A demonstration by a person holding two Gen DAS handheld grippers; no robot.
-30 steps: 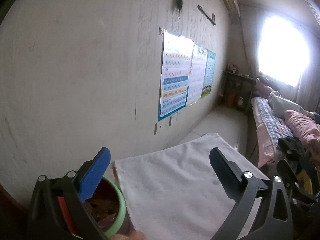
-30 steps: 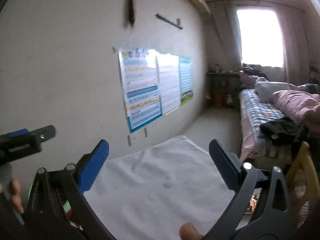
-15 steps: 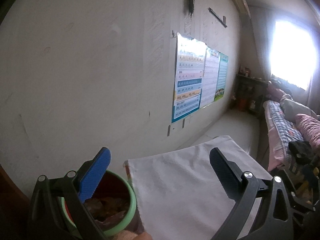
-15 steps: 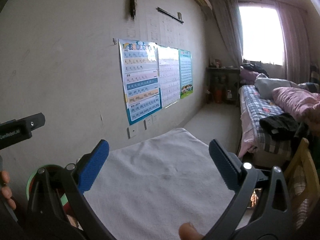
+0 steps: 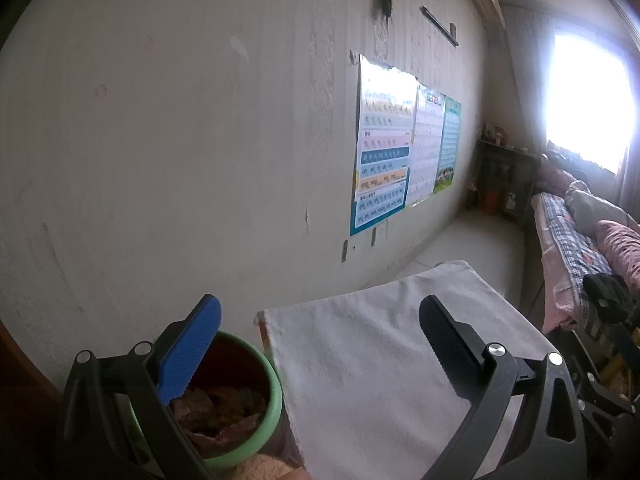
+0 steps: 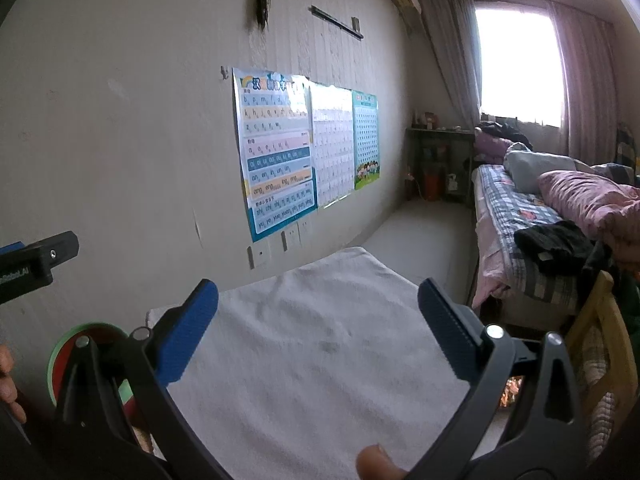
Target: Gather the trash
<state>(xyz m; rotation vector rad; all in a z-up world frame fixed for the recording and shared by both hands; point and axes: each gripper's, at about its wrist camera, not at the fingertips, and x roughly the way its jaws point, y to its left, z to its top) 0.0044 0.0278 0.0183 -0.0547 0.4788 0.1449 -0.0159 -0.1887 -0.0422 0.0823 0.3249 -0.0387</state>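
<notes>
A green-rimmed bin point(image 5: 244, 396) with a dark red inside stands by the wall, left of the cloth-covered table point(image 5: 380, 368). Crumpled brown trash point(image 5: 218, 408) lies in it. My left gripper point(image 5: 320, 344) is open and empty, its blue finger over the bin's mouth. In the right wrist view the bin point(image 6: 64, 356) shows at the lower left behind the left finger. My right gripper point(image 6: 318, 332) is open and empty above the white cloth point(image 6: 316, 368). The left gripper's body point(image 6: 36, 266) pokes in at the left edge.
Learning posters point(image 6: 280, 148) hang on the wall behind the table. A bed point(image 6: 540, 220) with a checked sheet, pink quilt and dark clothes runs along the right. A wooden chair point(image 6: 600, 344) stands near the table's right side. A bright window point(image 6: 520, 64) faces me.
Both views have swung and lifted a little, so more of the bin's mouth shows under the left gripper. Both grippers stay open and empty.
</notes>
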